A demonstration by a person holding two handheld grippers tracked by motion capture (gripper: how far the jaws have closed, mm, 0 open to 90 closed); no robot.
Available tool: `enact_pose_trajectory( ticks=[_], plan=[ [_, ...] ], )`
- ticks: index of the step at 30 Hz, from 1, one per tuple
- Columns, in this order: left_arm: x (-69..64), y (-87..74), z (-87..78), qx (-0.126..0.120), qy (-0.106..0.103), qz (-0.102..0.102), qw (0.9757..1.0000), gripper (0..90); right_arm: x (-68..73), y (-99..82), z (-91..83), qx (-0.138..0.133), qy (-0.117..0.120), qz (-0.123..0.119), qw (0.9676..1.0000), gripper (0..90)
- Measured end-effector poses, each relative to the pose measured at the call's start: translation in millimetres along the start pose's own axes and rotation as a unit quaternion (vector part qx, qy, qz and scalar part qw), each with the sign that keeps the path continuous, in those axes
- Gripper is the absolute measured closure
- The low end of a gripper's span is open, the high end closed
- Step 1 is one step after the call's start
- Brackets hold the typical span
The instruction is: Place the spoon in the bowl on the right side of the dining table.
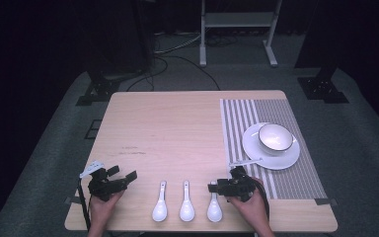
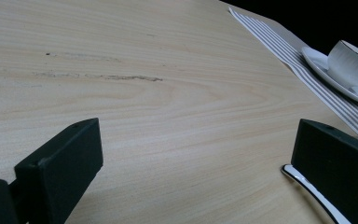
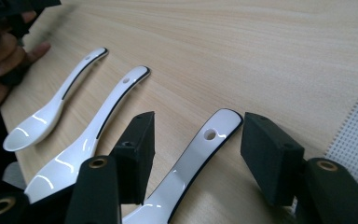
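Landmark = the three glossy white ceramic spoons laid in a row at the table's near edge, bowls toward the person, handles pointing away. Right gripper [image 3: 193, 140] sat over the rightmost spoon [image 1: 214, 207], black blocky jaws spread either side of its handle, not closed on it; that handle was flat, dark-edged, with a small hole near the tip. Middle spoon [image 1: 187, 207] and left spoon [image 1: 160, 207] lay just beside it, roughly parallel. Left gripper [image 1: 121, 175] was held left of the spoons, jaws wide apart, nothing between them, above bare table [image 1: 168, 128], a pale matte wood-grain top with faint scuff marks. Beyond the spoons to the right: a woven grey-and-white striped placemat [image 1: 271, 111] carrying a round white plate [image 1: 256, 148] with a dark-rimmed white bowl [image 1: 275, 137] on it.
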State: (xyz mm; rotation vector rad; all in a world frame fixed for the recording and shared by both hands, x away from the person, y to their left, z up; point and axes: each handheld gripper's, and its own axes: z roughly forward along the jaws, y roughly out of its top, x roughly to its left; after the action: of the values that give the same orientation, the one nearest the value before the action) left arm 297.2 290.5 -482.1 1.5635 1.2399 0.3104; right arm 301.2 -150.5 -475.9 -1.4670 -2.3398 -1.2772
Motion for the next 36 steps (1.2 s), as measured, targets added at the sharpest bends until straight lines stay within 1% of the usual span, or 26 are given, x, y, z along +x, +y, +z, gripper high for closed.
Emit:
enact_pose_trajectory(
  ticks=[2, 4, 6, 7, 8, 10, 13, 18, 22, 24, 26, 31, 33, 36],
  plan=[
    [0.0, 0.0, 0.0, 0.0, 0.0, 0.0, 1.0, 0.6, 3.7, 0.5, 1.3, 0.001, -0.015, -0.008, 0.9999, 46.7],
    [0.0, 0.0, 0.0, 0.0, 0.0, 0.0, 1.0, 0.6, 8.0, 0.8, 2.9, 0.002, -0.034, -0.018, 0.9993, 49.5],
    [0.0, 0.0, 0.0, 0.0, 0.0, 0.0, 1.0, 0.6, 14.0, 1.4, 4.7, 0.006, -0.057, -0.03, 0.9979, 52.0],
    [0.0, 0.0, 0.0, 0.0, 0.0, 0.0, 1.0, 0.6, 18.6, 1.7, 6.2, 0.009, -0.077, -0.041, 0.9961, 53.1],
    [-0.1, 0.0, 0.0, 0.0, 0.0, 0.0, 1.0, 0.6, 18.6, 1.7, 6.2, 0.009, -0.077, -0.041, 0.9961, 54.7],
    [0.0, 0.0, 0.0, -0.001, 0.0, 0.0, 1.0, 0.6, 23.1, 1.8, 7.8, 0.011, -0.098, -0.049, 0.9939, 58.5],
    [0.1, 0.0, -0.1, 0.0, -0.001, 0.0, 1.0, 0.6, 27.4, 2.2, 9.2, 0.016, -0.12, -0.059, 0.9909, 61.8],
    [0.3, 0.0, -0.1, 0.0, -0.001, 0.0, 1.0, 0.6, 29.8, 3.1, 9.9, 0.022, -0.131, -0.06, 0.9893, 63.9],
    [0.3, 0.0, -0.2, 0.0, -0.001, 0.0, 1.0, 0.6, 30.9, 3.7, 10.0, 0.031, -0.13, -0.062, 0.9891, 70.8],
    [0.4, 0.0, -0.1, 0.0, -0.001, 0.0, 1.0, 0.6, 31.5, 4.4, 9.5, 0.04, -0.129, -0.063, 0.9888, 73.7],
    [0.4, 0.1, -0.1, 0.0, -0.001, 0.0, 1.0, 0.6, 32.0, 5.2, 9.6, 0.045, -0.132, -0.071, 0.9876, 74.3],
    [0.5, 0.1, -0.2, -0.001, -0.001, 0.0, 1.0, 0.6, 34.7, 8.7, 10.3, 0.066, -0.137, -0.082, 0.9849, 75.9],
    [0.8, 0.2, -0.2, 0.0, -0.001, 0.001, 1.0, 0.6, 35.8, 9.5, 10.6, 0.072, -0.131, -0.086, 0.985, 84.5],
    [0.8, 0.2, -0.3, -0.001, -0.001, 0.001, 1.0, 0.6, 36.0, 10.0, 10.9, 0.076, -0.129, -0.089, 0.9846, 84.9]
  ],
)
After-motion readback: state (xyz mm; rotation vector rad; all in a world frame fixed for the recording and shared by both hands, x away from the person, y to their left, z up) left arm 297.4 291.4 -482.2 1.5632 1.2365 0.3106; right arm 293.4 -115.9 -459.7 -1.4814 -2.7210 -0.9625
